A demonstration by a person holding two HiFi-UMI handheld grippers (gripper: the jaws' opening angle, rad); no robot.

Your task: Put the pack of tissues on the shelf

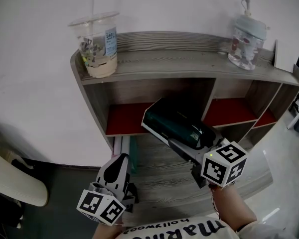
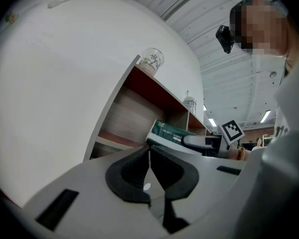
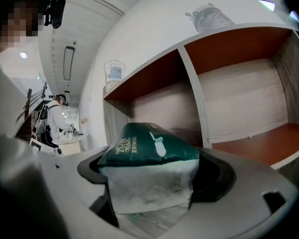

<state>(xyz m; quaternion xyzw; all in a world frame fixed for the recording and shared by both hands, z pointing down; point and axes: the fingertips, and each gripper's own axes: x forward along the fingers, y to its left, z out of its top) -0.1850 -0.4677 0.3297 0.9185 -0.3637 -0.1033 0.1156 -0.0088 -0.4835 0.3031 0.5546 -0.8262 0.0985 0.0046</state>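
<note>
Pack of tissues [image 1: 177,126]: clamped by one end in the right gripper [image 1: 192,153], tilted in the air, far end at the mouth of the shelf [image 1: 189,61] compartment just left of the upright divider [image 1: 209,96]. Not yet resting on any board. Left gripper [image 1: 120,161]: closed on nothing, low at the left, well apart from the pack.

Likely trouble: brushing the divider if pushed in skewed; sagging or slipping, since soft wrap is held by one end only; tipping back out if let go with too much overhang. Plastic cup [image 1: 97,44] and bottle [image 1: 245,36] up top seem out of the path.

Only from the right gripper view: crumpled pale end pinched between the jaws. Only from the head view: whole length of the pack against the divider. Only from the left gripper view: empty jaws pressed together.
</note>
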